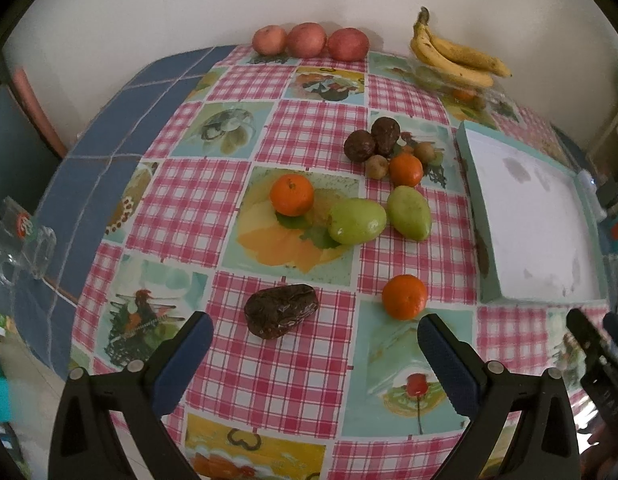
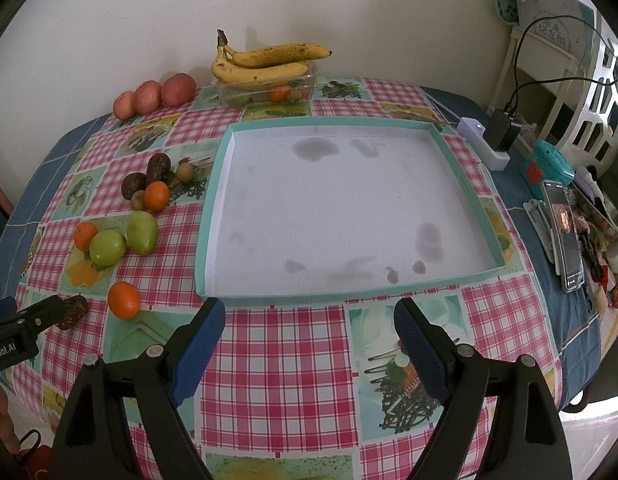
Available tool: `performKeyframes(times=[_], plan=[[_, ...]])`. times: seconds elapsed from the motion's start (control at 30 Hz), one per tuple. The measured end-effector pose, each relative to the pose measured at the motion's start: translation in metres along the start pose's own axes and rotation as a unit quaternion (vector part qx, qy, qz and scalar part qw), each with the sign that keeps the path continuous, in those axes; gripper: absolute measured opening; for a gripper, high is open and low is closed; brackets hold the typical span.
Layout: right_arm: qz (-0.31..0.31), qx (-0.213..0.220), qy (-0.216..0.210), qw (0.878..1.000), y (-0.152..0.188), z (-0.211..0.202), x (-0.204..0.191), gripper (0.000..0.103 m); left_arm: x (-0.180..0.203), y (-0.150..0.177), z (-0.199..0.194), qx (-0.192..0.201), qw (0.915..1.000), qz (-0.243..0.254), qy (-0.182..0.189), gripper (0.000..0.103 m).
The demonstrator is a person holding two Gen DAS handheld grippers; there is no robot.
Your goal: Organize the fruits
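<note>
My left gripper (image 1: 315,326) is open and empty, just short of a dark wrinkled fruit (image 1: 281,310) and an orange (image 1: 404,296). Farther off lie a second orange (image 1: 291,195), two green mangoes (image 1: 357,221), a third orange (image 1: 406,169), two dark fruits (image 1: 372,138) and small brown fruits. My right gripper (image 2: 309,318) is open and empty, in front of the teal-rimmed white tray (image 2: 213,216), which holds no fruit. The fruit cluster shows left of the tray in the right wrist view (image 2: 143,232).
Three red apples (image 1: 309,39) and bananas (image 1: 453,56) on a clear container (image 2: 265,92) stand along the wall. A phone (image 2: 565,232), charger (image 2: 503,130) and clutter lie right of the tray. A glass mug (image 1: 17,244) stands at the table's left edge.
</note>
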State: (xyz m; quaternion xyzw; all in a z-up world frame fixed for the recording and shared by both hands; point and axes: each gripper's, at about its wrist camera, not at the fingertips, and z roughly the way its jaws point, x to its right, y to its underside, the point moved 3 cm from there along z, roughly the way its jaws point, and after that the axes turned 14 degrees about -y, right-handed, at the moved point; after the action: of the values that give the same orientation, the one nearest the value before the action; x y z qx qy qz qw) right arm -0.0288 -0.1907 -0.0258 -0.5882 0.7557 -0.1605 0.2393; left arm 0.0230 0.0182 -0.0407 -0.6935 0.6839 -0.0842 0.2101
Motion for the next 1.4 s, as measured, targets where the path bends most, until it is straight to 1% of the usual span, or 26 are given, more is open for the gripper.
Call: performKeyframes(times=[0.1,0.13,0.2,0.3,0.33,0.4,0.5,0.57,0.67,0.73,0.83,0.87,0.9,0.93,1.03,1.1,1.17,1.23,1.27,1.33,1.37,1.4], plan=[[0.000,-0.002,-0.003,1.000,-0.001,0.001,-0.001,0.087,-0.014,-0.006,0.003,0.003,0.9987,-0.040,0.031,0.103],[-0.001,-0.003,-0.009,1.000,0.000,0.001,-0.002,0.087,-0.019,-0.009,0.004,0.006,0.9979,-0.054,0.036,0.103],[-0.006,-0.004,-0.020,1.000,-0.004,0.002,-0.004,0.087,-0.031,-0.013,0.007,0.017,0.9960,-0.081,0.036,0.103],[-0.020,-0.007,-0.036,0.999,-0.005,0.004,-0.012,0.087,-0.046,-0.017,0.009,0.035,0.9929,-0.112,0.020,0.103],[-0.023,-0.007,-0.043,0.999,-0.006,0.005,-0.016,0.087,-0.050,-0.018,0.010,0.040,0.9915,-0.122,0.019,0.103],[-0.030,-0.008,-0.060,0.998,-0.008,0.008,-0.025,0.087,-0.060,-0.021,0.013,0.050,0.9876,-0.146,0.031,0.103],[-0.043,-0.014,-0.090,0.995,-0.011,0.016,-0.044,0.087,-0.068,-0.022,0.021,0.044,0.9822,-0.173,0.059,0.103],[-0.061,-0.031,-0.105,0.992,-0.012,0.026,-0.061,0.087,-0.065,-0.022,0.028,0.028,0.9837,-0.167,0.061,0.103],[-0.096,-0.062,-0.122,0.986,-0.008,0.044,-0.084,0.087,-0.051,-0.020,0.043,-0.025,0.9869,-0.136,0.083,0.103],[-0.113,-0.082,-0.129,0.982,-0.006,0.055,-0.095,0.087,-0.044,-0.016,0.050,-0.045,0.9882,-0.124,0.077,0.103],[-0.129,-0.098,-0.119,0.980,-0.001,0.065,-0.101,0.087,-0.038,-0.014,0.058,-0.067,0.9889,-0.112,0.070,0.102],[-0.127,-0.102,-0.118,0.980,0.000,0.067,-0.100,0.087,-0.035,-0.012,0.062,-0.077,0.9890,-0.107,0.066,0.100],[-0.123,-0.102,-0.117,0.980,0.001,0.067,-0.099,0.087,-0.033,-0.011,0.064,-0.085,0.9890,-0.103,0.063,0.093],[-0.118,-0.103,-0.116,0.981,0.001,0.068,-0.097,0.087,-0.029,-0.011,0.067,-0.092,0.9891,-0.098,0.060,0.090],[-0.105,-0.101,-0.108,0.983,0.000,0.069,-0.089,0.087,-0.023,-0.009,0.077,-0.107,0.9894,-0.084,0.050,0.087],[-0.102,-0.102,-0.105,0.984,0.000,0.070,-0.088,0.087,-0.018,-0.007,0.083,-0.120,0.9887,-0.077,0.046,0.081],[-0.105,-0.106,-0.106,0.983,0.000,0.070,-0.088,0.087,-0.012,-0.007,0.088,-0.128,0.9884,-0.071,0.043,0.080],[-0.112,-0.108,-0.107,0.982,0.000,0.069,-0.091,0.087,-0.009,-0.008,0.089,-0.124,0.9896,-0.065,0.035,0.079],[-0.117,-0.109,-0.108,0.981,0.001,0.069,-0.092,0.087,-0.008,-0.007,0.090,-0.123,0.9899,-0.063,0.031,0.076],[-0.126,-0.112,-0.110,0.979,0.003,0.071,-0.096,0.087,-0.005,-0.008,0.092,-0.121,0.9903,-0.062,0.025,0.069],[-0.131,-0.114,-0.111,0.978,0.003,0.073,-0.099,0.087,-0.006,-0.009,0.092,-0.120,0.9903,-0.065,0.027,0.060],[-0.133,-0.116,-0.112,0.978,0.004,0.074,-0.100,0.087,-0.006,-0.009,0.092,-0.119,0.9902,-0.068,0.029,0.059]])
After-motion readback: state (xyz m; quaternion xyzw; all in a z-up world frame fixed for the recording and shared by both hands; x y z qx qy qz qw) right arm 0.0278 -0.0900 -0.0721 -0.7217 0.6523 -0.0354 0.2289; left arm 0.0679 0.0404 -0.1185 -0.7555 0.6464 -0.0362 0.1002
